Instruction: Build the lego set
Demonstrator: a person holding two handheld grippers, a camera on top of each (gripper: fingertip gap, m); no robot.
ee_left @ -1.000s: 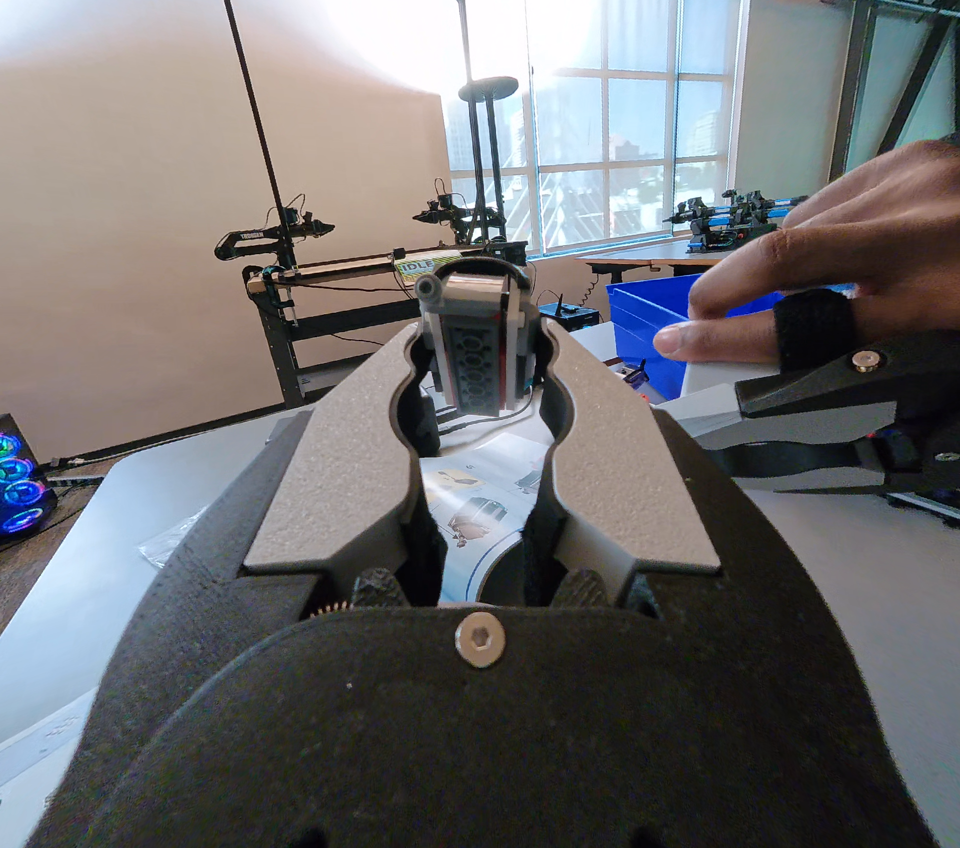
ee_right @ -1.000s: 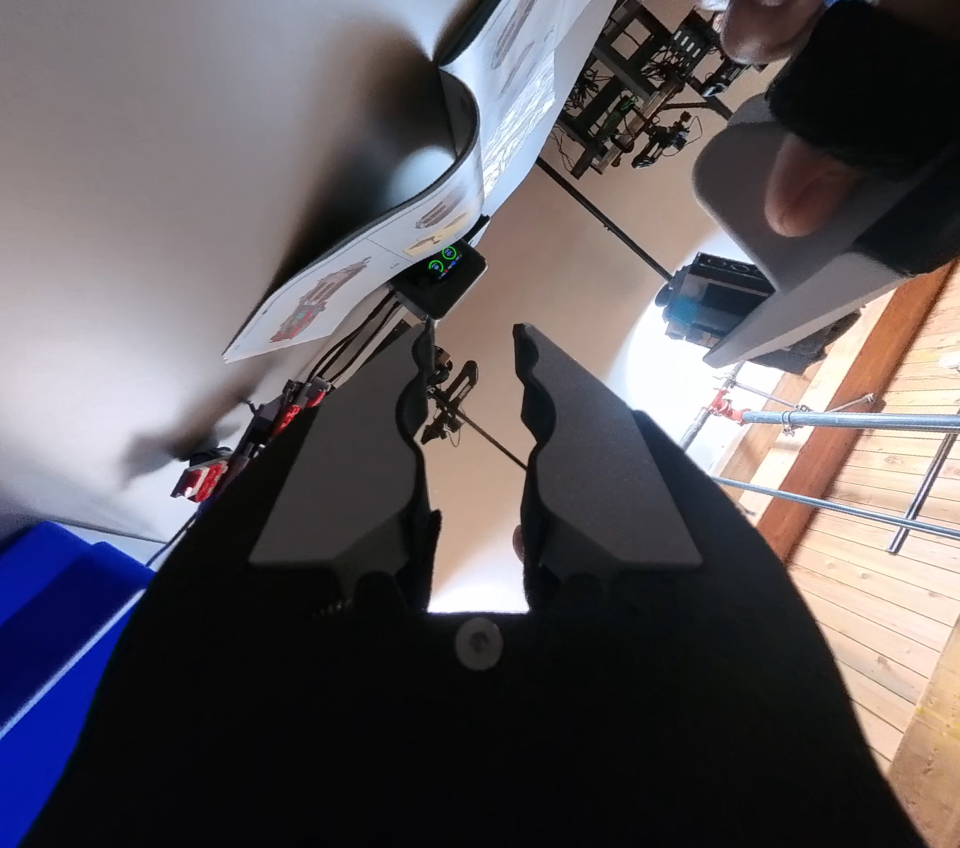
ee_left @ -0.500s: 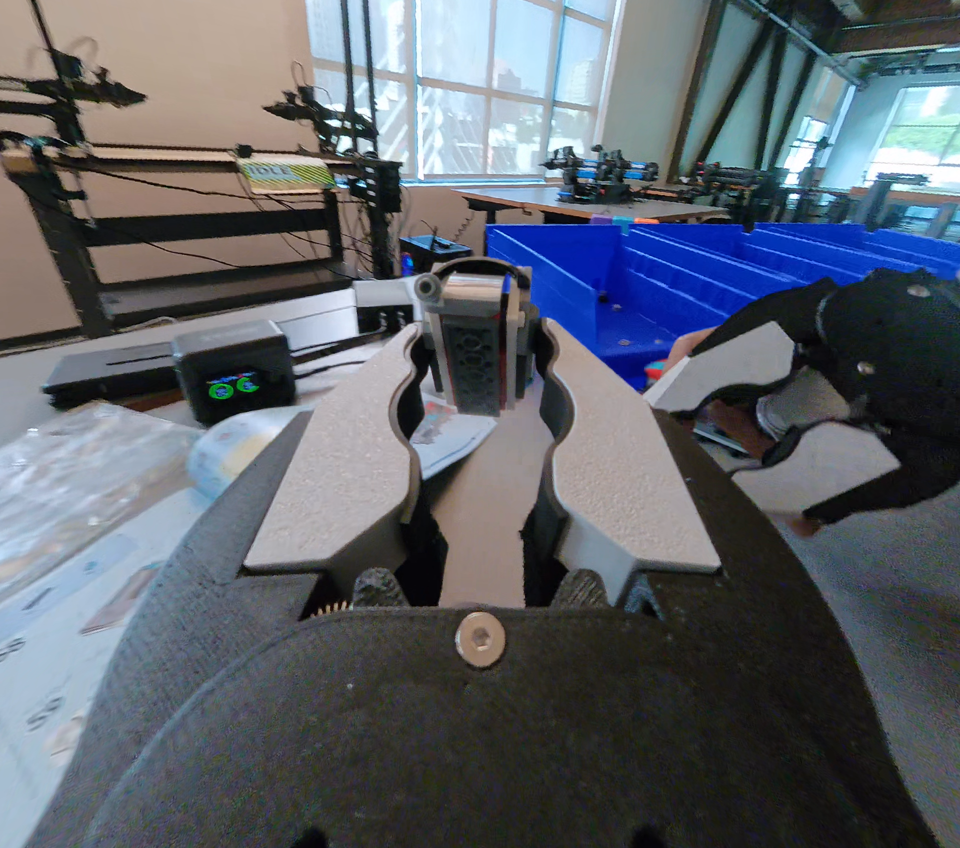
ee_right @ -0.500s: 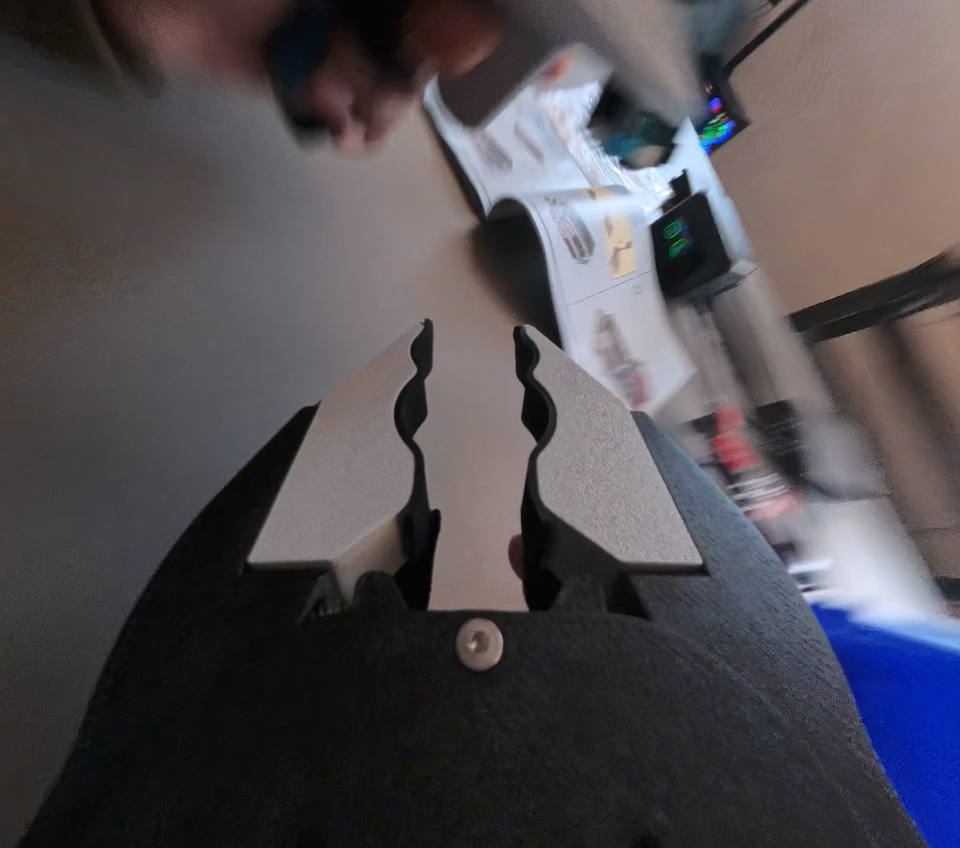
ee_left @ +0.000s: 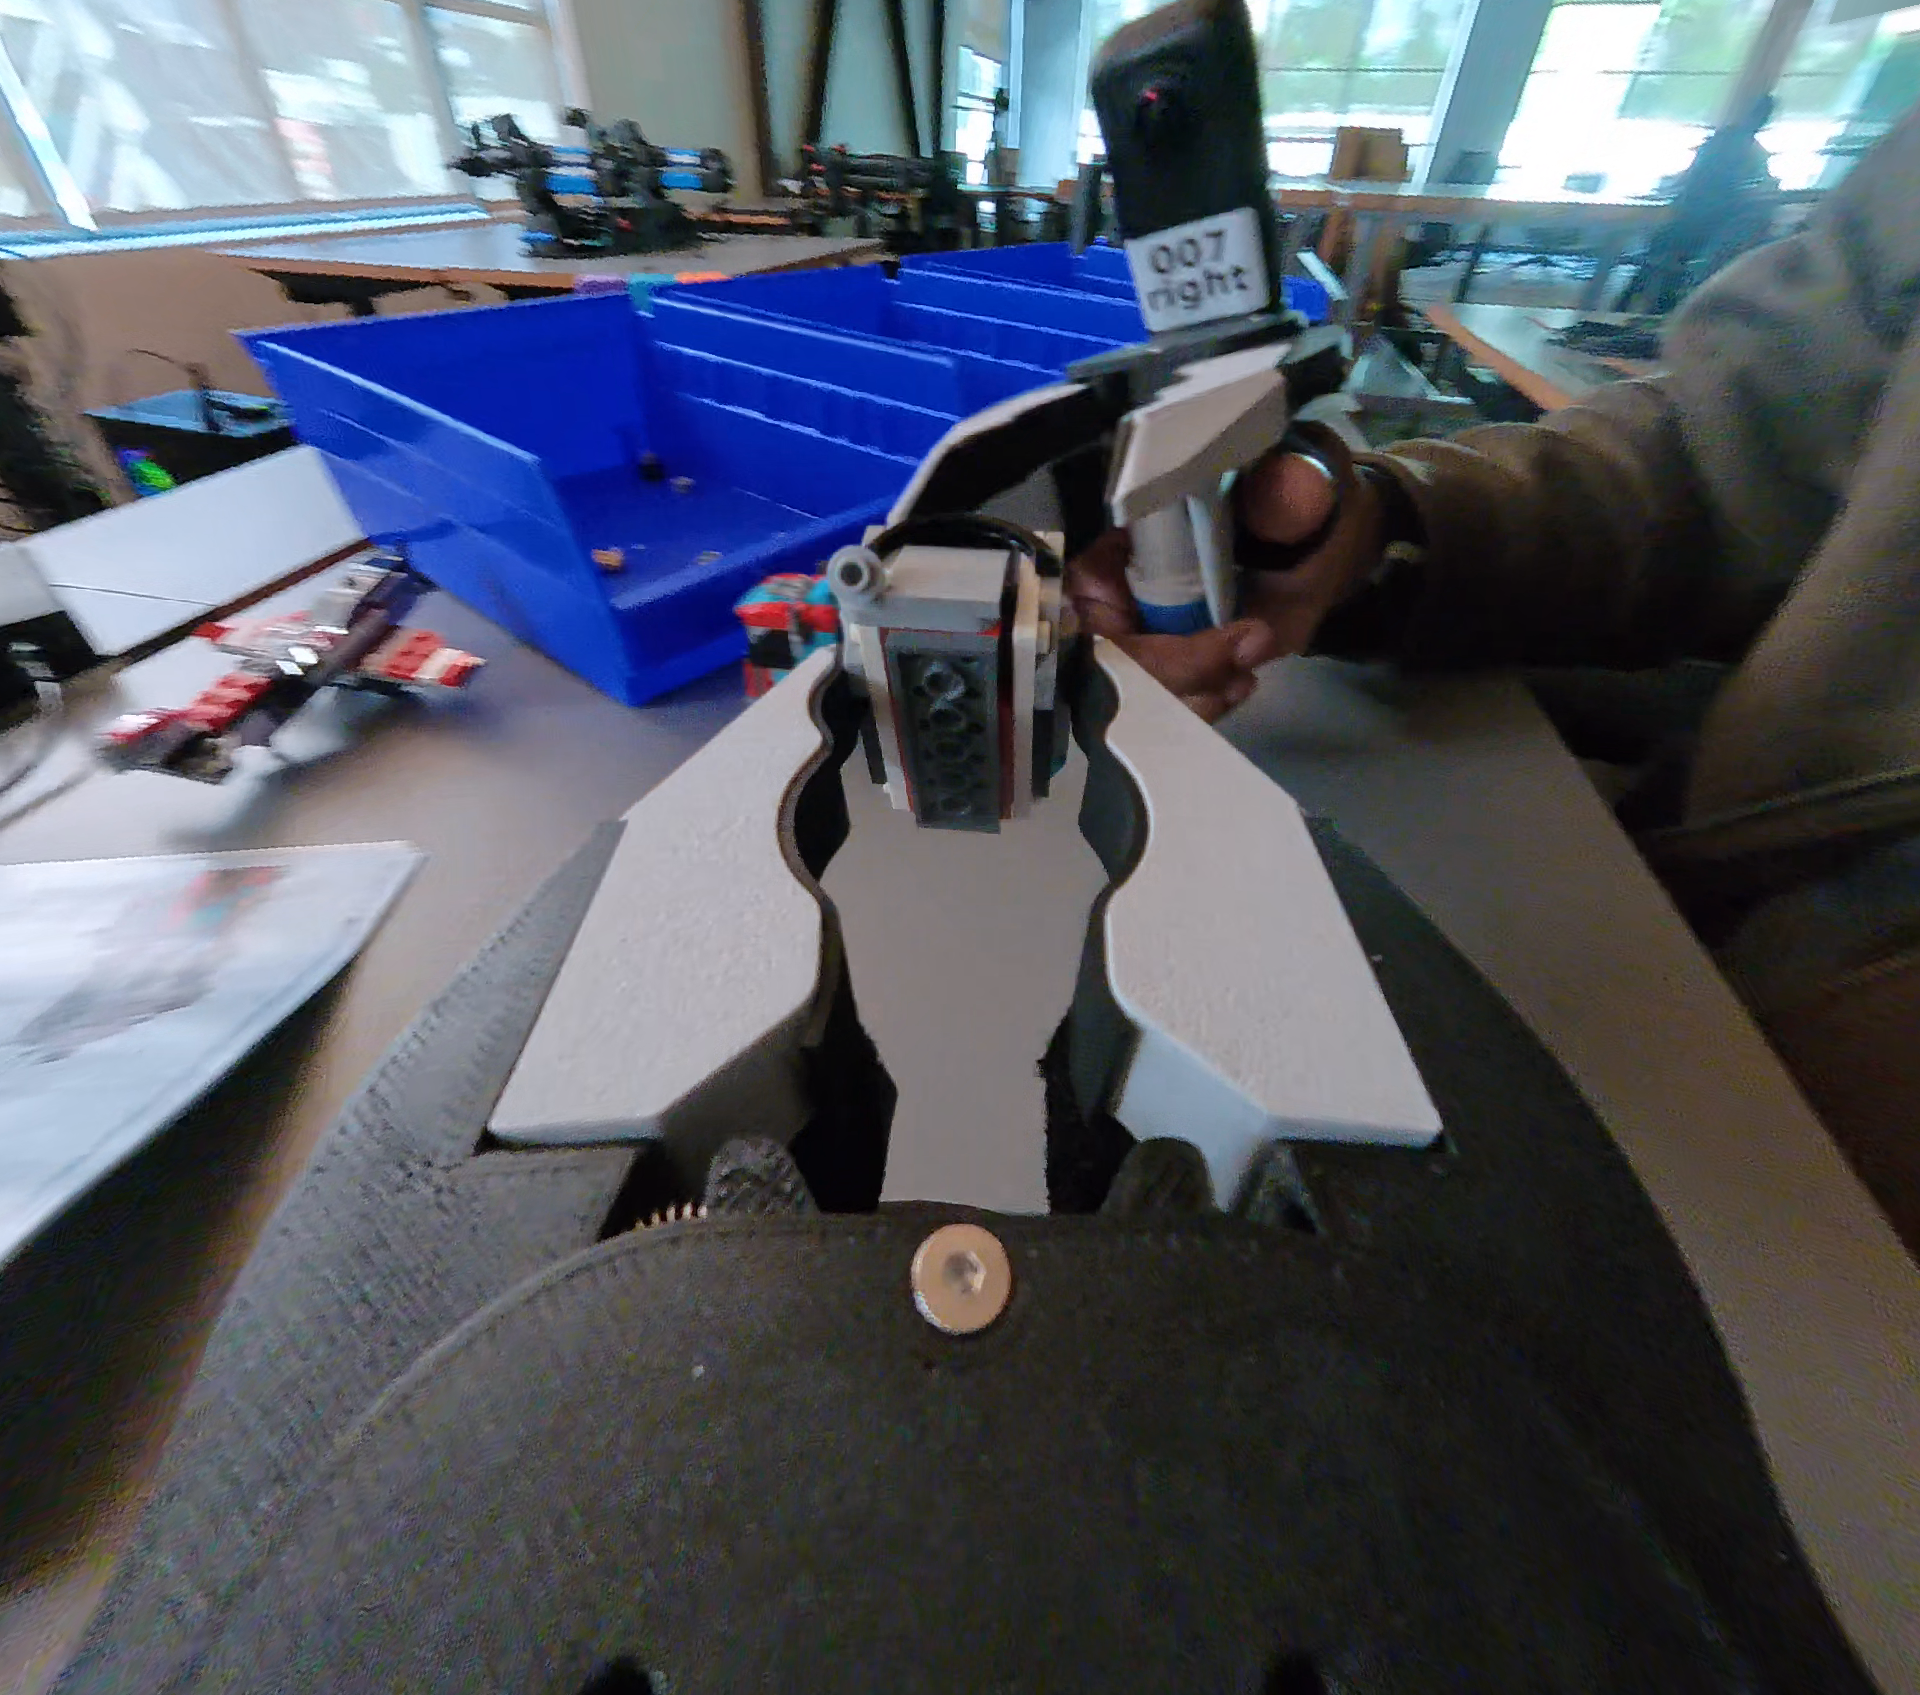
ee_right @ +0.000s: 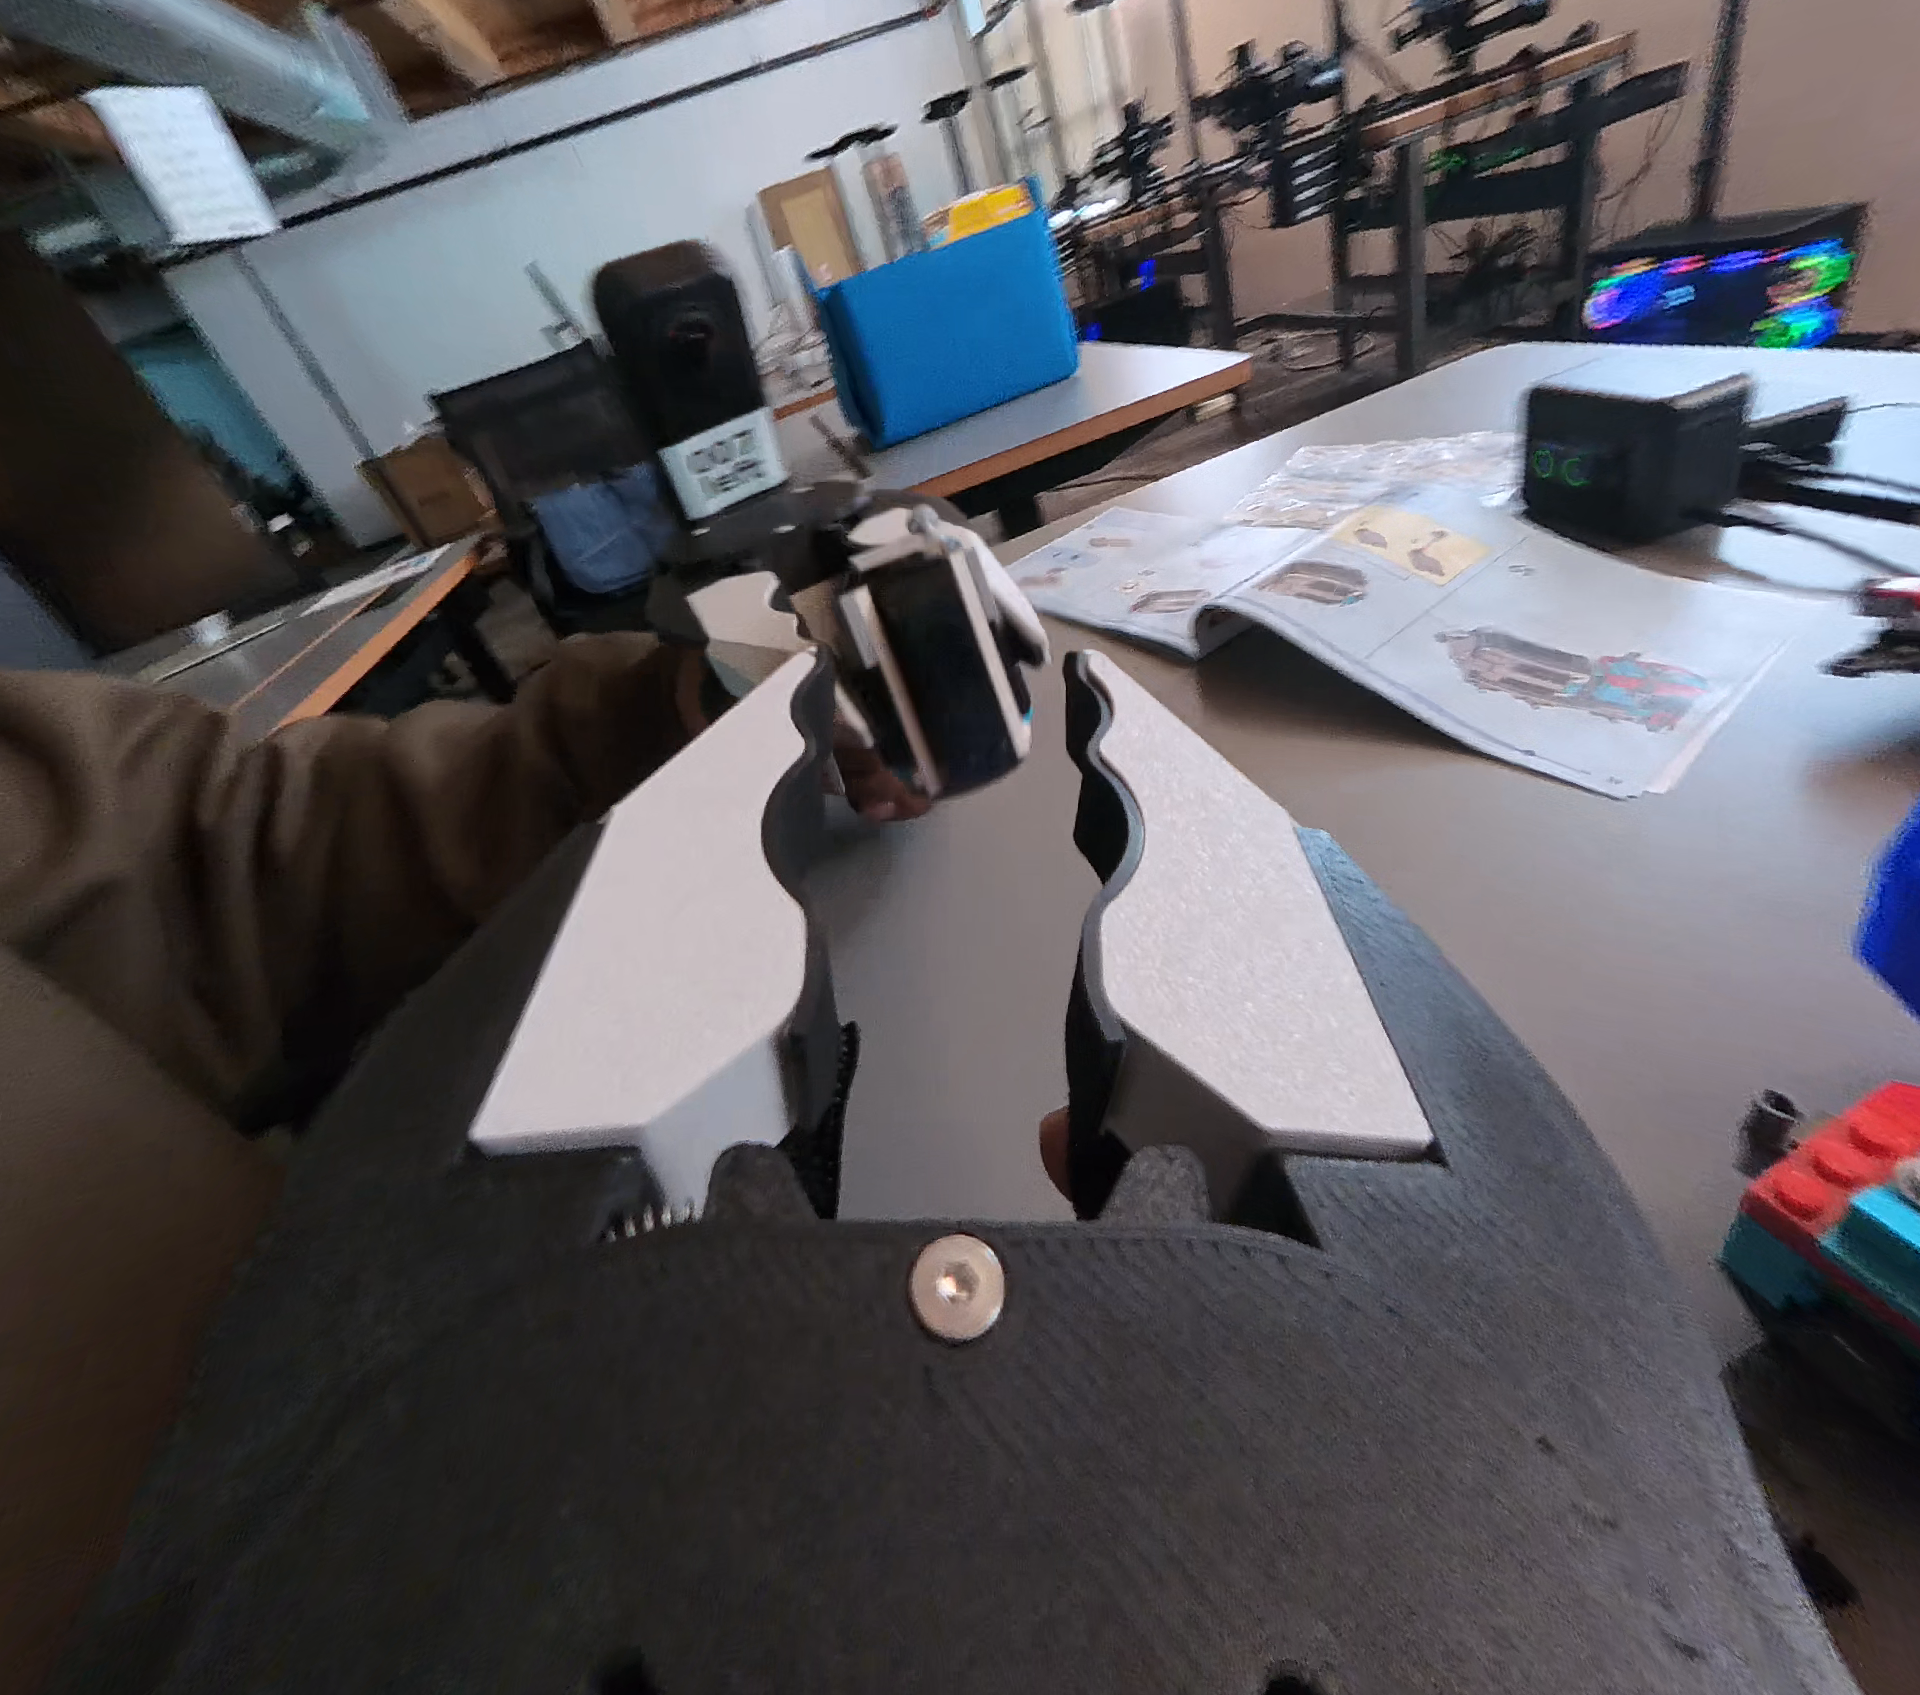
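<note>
Your left claw [ee_left: 951, 689] clamps a grey-and-white brick assembly [ee_left: 951, 689] above the grey bench [ee_left: 540, 772], while your right claw [ee_right: 940, 689] stands wide around it, its pads apart from it.

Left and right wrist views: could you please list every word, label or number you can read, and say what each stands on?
I leave the writing unquoted; these things bear it.
White sticker on the black camera, left wrist view: short dark print, legible.
Second white sticker on the black camera, right wrist view: blurred.
Instruction booklet: print too small.
Green display on the black box: blurred.
Hanging white sheet: blurred.
</note>
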